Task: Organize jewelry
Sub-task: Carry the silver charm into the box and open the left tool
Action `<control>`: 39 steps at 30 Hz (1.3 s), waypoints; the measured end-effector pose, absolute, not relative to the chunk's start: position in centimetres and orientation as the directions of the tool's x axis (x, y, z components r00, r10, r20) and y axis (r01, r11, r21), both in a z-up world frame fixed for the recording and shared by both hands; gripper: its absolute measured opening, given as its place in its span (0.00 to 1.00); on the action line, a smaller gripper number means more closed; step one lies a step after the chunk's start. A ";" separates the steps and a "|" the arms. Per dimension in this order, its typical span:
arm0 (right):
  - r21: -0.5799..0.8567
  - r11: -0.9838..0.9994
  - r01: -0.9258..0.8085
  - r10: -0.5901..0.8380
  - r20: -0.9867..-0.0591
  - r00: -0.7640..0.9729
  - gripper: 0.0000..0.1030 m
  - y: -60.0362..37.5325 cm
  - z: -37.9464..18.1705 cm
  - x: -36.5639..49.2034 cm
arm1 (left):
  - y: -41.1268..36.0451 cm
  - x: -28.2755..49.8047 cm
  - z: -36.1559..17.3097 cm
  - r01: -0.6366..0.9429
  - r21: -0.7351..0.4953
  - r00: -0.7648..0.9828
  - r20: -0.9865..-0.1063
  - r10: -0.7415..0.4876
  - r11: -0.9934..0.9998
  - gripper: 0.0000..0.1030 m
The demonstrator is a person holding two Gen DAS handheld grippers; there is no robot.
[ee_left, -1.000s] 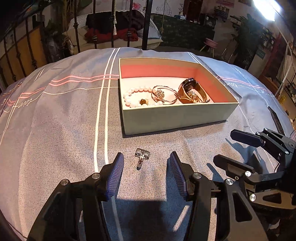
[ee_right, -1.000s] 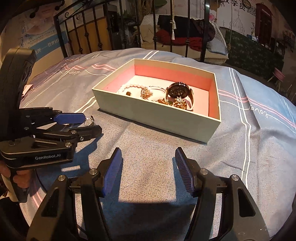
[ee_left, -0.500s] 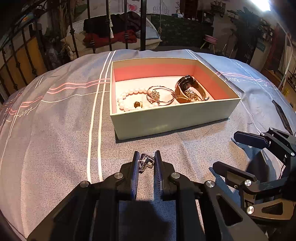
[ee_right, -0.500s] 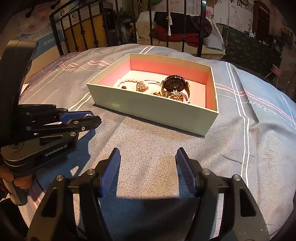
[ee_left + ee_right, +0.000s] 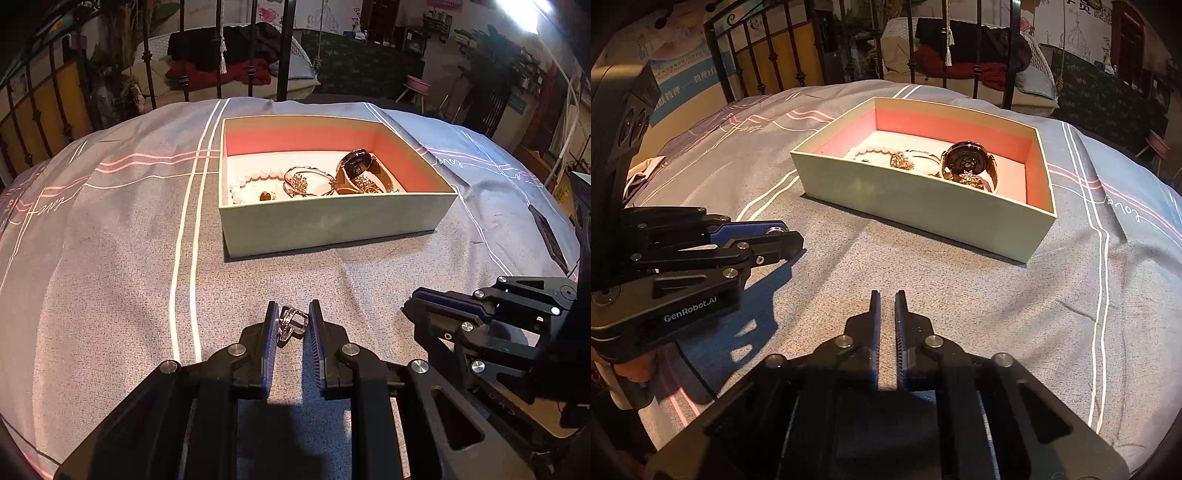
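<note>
Left gripper clenched on silver ring, just above grey bedspread, near side of box (bracelets, watch inside). Right gripper closed, empty, to its right.

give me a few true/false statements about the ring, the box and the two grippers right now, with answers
1. The left gripper is closed on a silver ring. True.
2. The right gripper holds a bracelet. False: its jaws are shut with nothing between them.
3. The open box sits on the grey bedspread beyond both grippers. True.
4. The box is empty. False: it holds a pearl bracelet, a watch and other gold-coloured pieces.
5. The ring is already inside the box. False: it is between the left gripper's pads, short of the box's near wall.
</note>
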State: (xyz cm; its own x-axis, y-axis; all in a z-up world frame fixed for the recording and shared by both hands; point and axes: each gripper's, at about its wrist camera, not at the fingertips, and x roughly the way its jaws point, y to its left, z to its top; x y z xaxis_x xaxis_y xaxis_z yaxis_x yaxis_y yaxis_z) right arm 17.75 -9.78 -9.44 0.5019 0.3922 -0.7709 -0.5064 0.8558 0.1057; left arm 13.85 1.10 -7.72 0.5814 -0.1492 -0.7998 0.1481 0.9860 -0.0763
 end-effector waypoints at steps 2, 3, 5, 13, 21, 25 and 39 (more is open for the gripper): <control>0.110 0.861 -0.497 0.396 -0.758 0.518 0.04 -10.0 -9.1 17.7 | 1.1 13.7 -7.4 0.148 -0.087 0.588 -0.793 -0.158 0.985 0.16; 0.119 0.861 -0.494 0.403 -0.754 0.519 0.04 -10.1 -8.9 17.8 | 1.1 13.7 -7.1 0.150 -0.096 0.592 -0.789 -0.167 0.984 0.16; 0.121 0.866 -0.484 0.405 -0.738 0.540 0.04 -10.5 -8.3 18.0 | 1.2 13.9 -6.6 0.148 -0.121 0.595 -0.782 -0.186 0.982 0.16; 0.101 0.870 -0.482 0.411 -0.688 0.598 0.05 -10.5 -5.3 19.9 | 0.3 16.5 -2.8 0.165 -0.105 0.656 -0.730 -0.189 0.981 0.16; 0.066 0.886 -0.459 0.386 -0.651 0.653 0.05 -10.3 -2.2 23.7 | -1.1 20.7 -0.4 0.169 -0.053 0.712 -0.683 -0.159 0.984 0.16; 0.048 0.894 -0.446 0.366 -0.654 0.662 0.05 -10.3 -1.8 25.2 | -1.2 22.8 -0.9 0.165 -0.059 0.707 -0.689 -0.160 0.984 0.16; 0.062 0.903 -0.426 0.345 -0.697 0.629 0.05 -10.2 -4.1 27.1 | -1.0 25.5 -3.4 0.126 -0.092 0.651 -0.744 -0.152 0.988 0.16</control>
State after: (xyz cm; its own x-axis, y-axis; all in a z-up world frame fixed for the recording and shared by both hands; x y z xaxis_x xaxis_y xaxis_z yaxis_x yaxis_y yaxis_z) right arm 27.14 -10.22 -4.07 0.6285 0.3449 -0.6971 -0.4260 0.9026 0.0625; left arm 25.51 -1.01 -3.38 0.6510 -0.1519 -0.7437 0.1258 0.9878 -0.0916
